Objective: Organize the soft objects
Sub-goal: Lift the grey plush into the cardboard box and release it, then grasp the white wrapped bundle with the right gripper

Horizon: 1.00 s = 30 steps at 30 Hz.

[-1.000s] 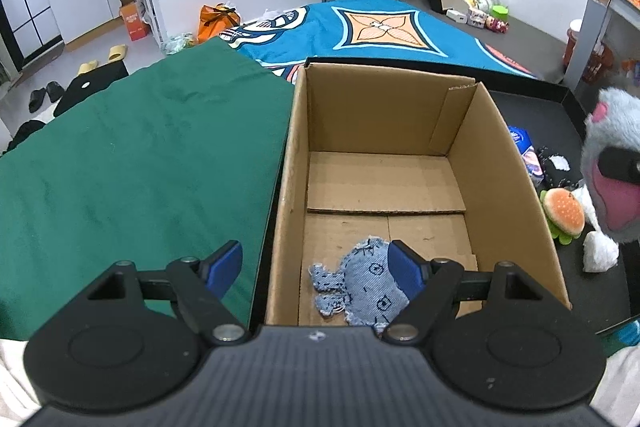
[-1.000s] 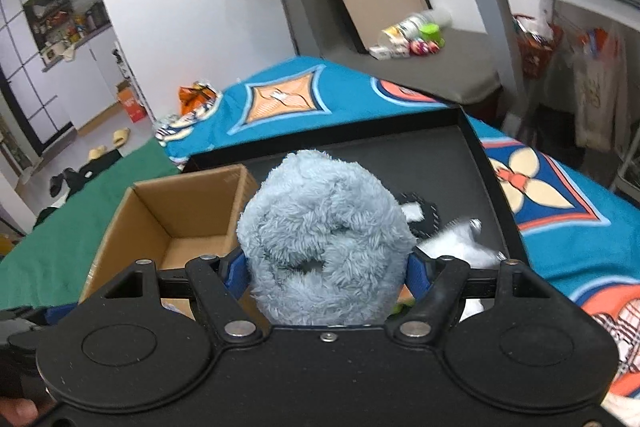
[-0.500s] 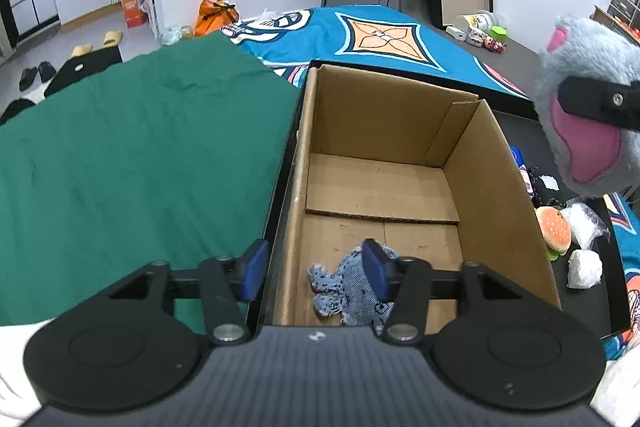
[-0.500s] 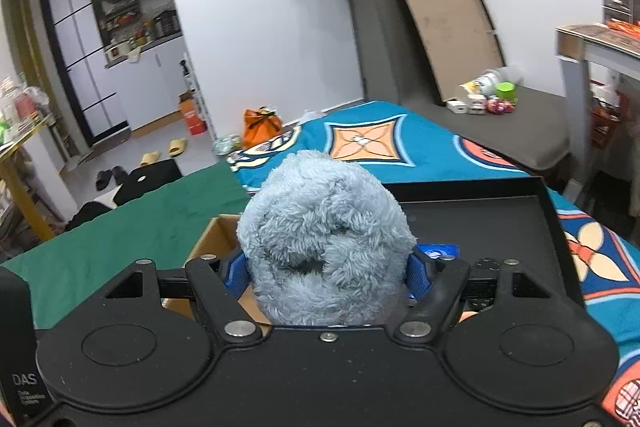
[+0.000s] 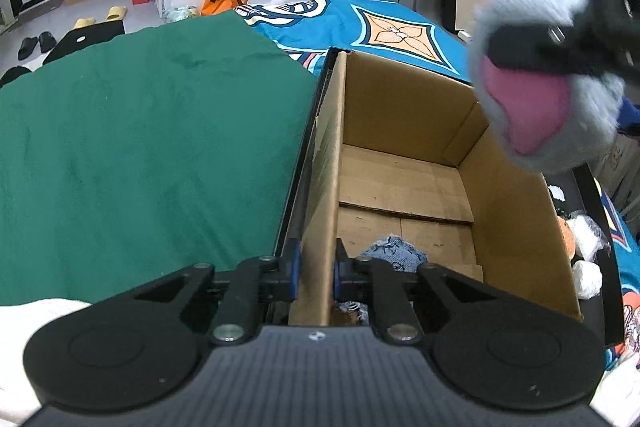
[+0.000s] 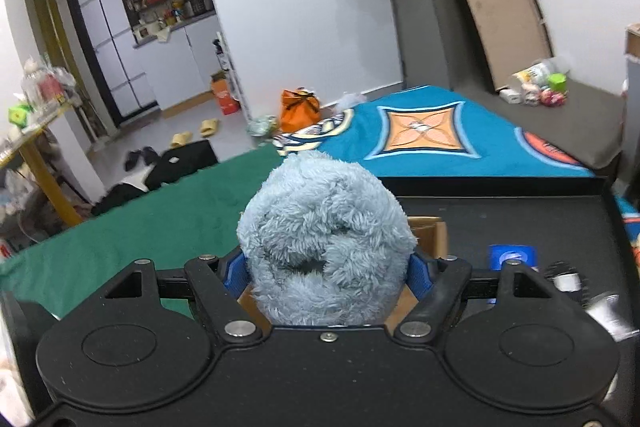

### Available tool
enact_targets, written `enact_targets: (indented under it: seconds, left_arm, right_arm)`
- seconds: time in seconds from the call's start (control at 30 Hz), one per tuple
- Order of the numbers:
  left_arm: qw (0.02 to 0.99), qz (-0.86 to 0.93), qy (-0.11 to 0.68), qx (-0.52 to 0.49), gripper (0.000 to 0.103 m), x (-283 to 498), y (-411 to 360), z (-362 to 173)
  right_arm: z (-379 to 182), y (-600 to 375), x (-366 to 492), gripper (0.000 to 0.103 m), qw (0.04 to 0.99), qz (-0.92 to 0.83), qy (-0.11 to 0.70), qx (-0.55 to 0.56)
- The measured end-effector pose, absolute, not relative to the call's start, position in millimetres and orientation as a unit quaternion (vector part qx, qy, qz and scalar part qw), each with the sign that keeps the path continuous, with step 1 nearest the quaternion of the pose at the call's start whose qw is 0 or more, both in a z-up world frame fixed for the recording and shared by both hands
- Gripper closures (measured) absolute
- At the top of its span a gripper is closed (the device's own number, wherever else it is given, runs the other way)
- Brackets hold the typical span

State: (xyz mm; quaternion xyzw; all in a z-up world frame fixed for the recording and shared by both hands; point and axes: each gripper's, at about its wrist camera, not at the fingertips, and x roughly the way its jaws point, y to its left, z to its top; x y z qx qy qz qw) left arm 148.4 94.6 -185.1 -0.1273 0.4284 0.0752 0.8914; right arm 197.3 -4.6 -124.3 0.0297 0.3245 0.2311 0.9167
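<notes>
An open cardboard box [image 5: 516, 211] sits on a black tray, with a blue denim cloth piece [image 5: 394, 255] on its floor near the front. My left gripper [image 5: 316, 267] is shut on the box's left wall, one pad on each side of the cardboard. My right gripper [image 6: 328, 267] holds a fluffy blue-grey plush toy [image 6: 324, 227] between its pads, and its jaws are opening slightly. In the left wrist view the plush [image 5: 560, 131] shows a pink patch and hangs above the box's far right corner. In the right wrist view only a corner of the box [image 6: 434, 235] shows behind the plush.
A green cloth [image 5: 140, 147] covers the surface left of the box. A burger toy [image 5: 570, 243] and white wads [image 5: 586, 275] lie on the black tray [image 6: 520, 211] right of the box, along with a blue packet [image 6: 512, 257]. A blue patterned blanket [image 5: 360, 23] lies beyond.
My left gripper shifted left over the box's left wall and closed on it. The right gripper carried the plush up and leftward, to above the box's right side.
</notes>
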Motion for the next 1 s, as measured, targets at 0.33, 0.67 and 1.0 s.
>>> enact_targets:
  seconds: [0.33,0.67,1.0]
  left_arm:
    - [0.891,0.073,0.427,-0.138,0.088,145,96,-184]
    - [0.893,0.077,0.424,-0.132,0.075,139,90,-173]
    - [0.899,0.08,0.416,-0.114,0.047,142,74,-166]
  right_arm:
    - [-133,-6,193,0.005,0.907,0.206,0.366,0.036]
    - [-140,-35,175,0.004,0.905,0.174,0.385,0.049]
    - [-142,-64,169,0.003,0.912,0.139,0.385,0.032]
